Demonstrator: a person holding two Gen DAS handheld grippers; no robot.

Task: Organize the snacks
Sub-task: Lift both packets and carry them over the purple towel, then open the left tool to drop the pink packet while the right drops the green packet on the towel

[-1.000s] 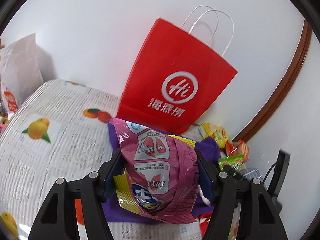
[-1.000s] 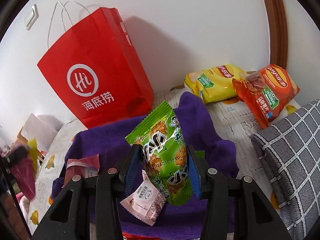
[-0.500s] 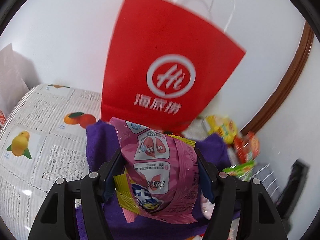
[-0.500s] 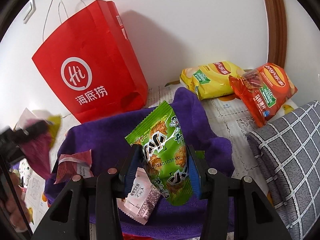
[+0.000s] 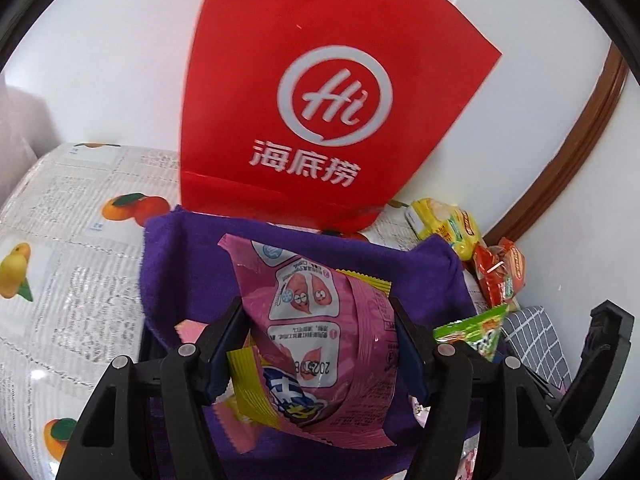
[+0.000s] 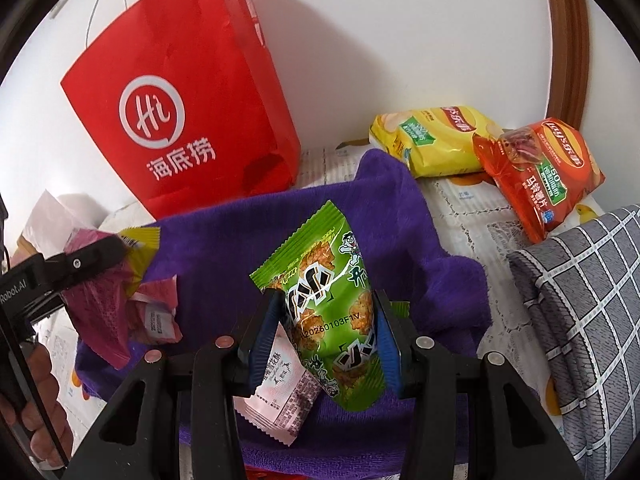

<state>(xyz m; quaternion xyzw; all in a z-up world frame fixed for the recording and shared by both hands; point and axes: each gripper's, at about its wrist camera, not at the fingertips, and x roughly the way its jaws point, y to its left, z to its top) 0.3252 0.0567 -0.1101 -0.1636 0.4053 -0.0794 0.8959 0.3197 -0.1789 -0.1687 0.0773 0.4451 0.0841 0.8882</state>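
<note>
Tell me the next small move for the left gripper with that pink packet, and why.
Probably lower it a little and let go. The left gripper has its fingers clamped on the pink snack packet, held above the purple towel, where other small packets already lie, in front of the red paper bag.

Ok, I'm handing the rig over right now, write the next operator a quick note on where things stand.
Left gripper: shut on the pink snack bag, held above the purple towel.
Right gripper: shut on the green snack packet, also over the towel.
On the towel: a pale pink packet and a small red-pink packet.
By the wall: red paper bag, standing; yellow chip bag and orange chip bag on the tablecloth.
Left: place both held snacks, then sort the loose ones.
</note>
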